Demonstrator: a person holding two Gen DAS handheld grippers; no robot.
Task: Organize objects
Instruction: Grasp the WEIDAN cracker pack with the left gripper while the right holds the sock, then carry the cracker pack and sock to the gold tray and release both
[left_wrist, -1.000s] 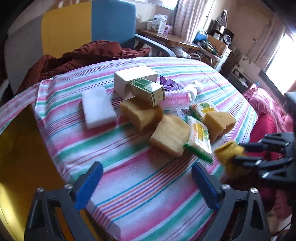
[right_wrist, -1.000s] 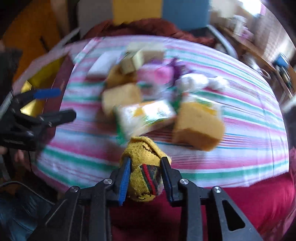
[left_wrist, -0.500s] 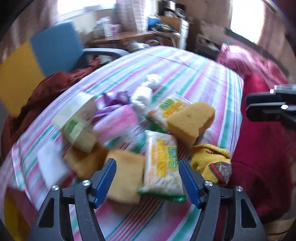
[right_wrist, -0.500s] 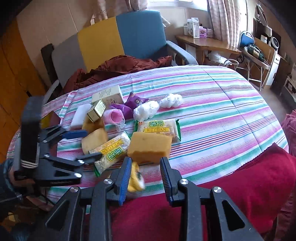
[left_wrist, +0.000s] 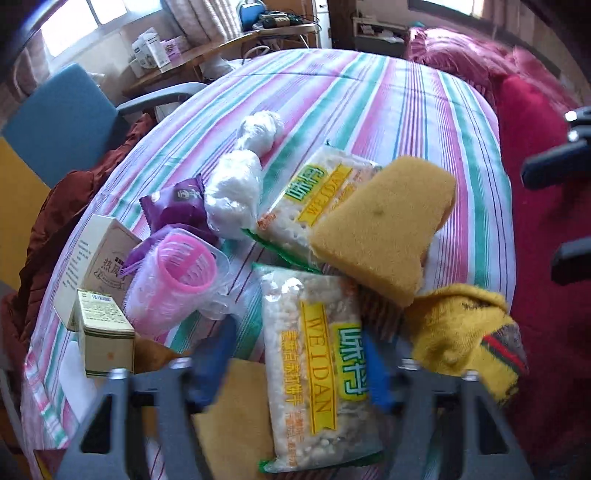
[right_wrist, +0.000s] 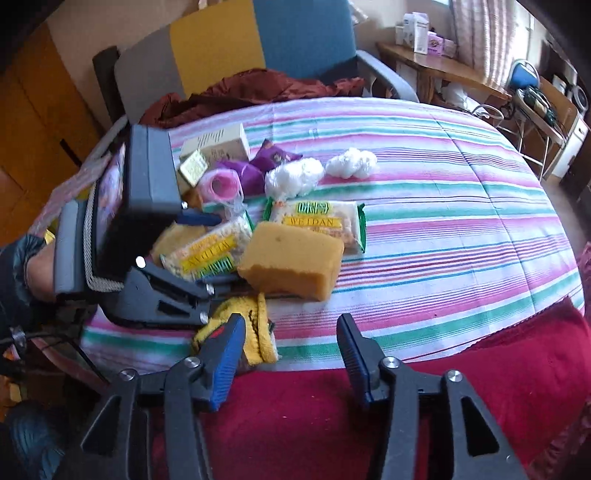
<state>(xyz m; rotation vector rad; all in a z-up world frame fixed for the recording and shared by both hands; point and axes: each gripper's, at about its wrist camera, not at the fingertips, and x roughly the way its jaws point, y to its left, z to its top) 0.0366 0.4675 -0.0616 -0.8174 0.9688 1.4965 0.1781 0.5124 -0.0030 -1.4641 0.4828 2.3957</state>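
A clear WEIDAN snack packet (left_wrist: 317, 369) (right_wrist: 207, 251) lies on the striped cloth, partly over a yellow sponge (left_wrist: 236, 417). My left gripper (left_wrist: 293, 369) (right_wrist: 205, 254) straddles it from above with its jaws closing. The right pad is at the packet's edge and the left pad still stands a little off it. A yellow sock (left_wrist: 458, 332) (right_wrist: 258, 332) lies loose at the table's near edge. My right gripper (right_wrist: 291, 354) (left_wrist: 561, 214) is beside the sock, jaws opening, with nothing between them. A big sponge (left_wrist: 380, 229) (right_wrist: 291, 262) rests on a second packet (left_wrist: 317, 192) (right_wrist: 317, 218).
Pink curlers in a clear bag (left_wrist: 177, 280), a purple packet (left_wrist: 177, 206), two white bags (left_wrist: 236, 195), a cream box (left_wrist: 99, 258) and a small green box (left_wrist: 105, 328) crowd the left. A red blanket (right_wrist: 332, 406) borders the striped cloth (right_wrist: 443, 221). A chair (right_wrist: 258, 48) stands behind.
My left gripper swung right over the snack packet and narrowed around it. My right gripper let go of the yellow sock, which now lies at the table edge, and its jaws opened.
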